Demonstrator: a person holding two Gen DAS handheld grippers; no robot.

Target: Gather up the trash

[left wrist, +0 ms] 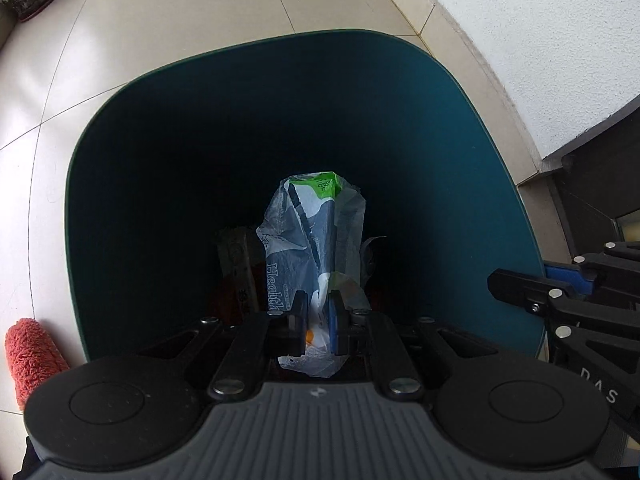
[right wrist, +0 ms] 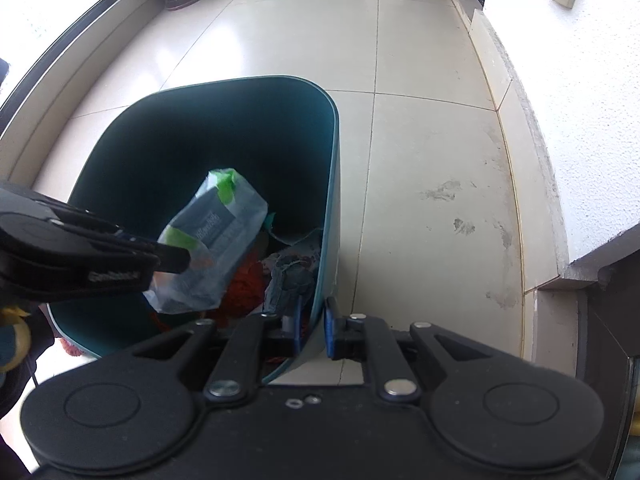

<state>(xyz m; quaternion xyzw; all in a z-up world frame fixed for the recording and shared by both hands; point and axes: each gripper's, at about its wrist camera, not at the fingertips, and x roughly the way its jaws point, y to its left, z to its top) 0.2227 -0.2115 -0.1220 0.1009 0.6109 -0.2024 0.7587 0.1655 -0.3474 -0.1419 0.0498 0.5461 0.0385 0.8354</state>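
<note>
Teal bin [right wrist: 240, 128] stands on pale tiles [right wrist: 420, 140] beside white wall [right wrist: 580, 100].

Glossy pale floor tiles [right wrist: 420, 60] (window-lit) meet a white textured wall [right wrist: 580, 100].

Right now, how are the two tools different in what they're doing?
The left tool pinches a crinkly plastic wrapper; the right tool pinches the bin by its thin wall. The left tool hangs over the bin's open mouth; the right tool sits at its edge. Both are shut on something and point steeply down.
</note>
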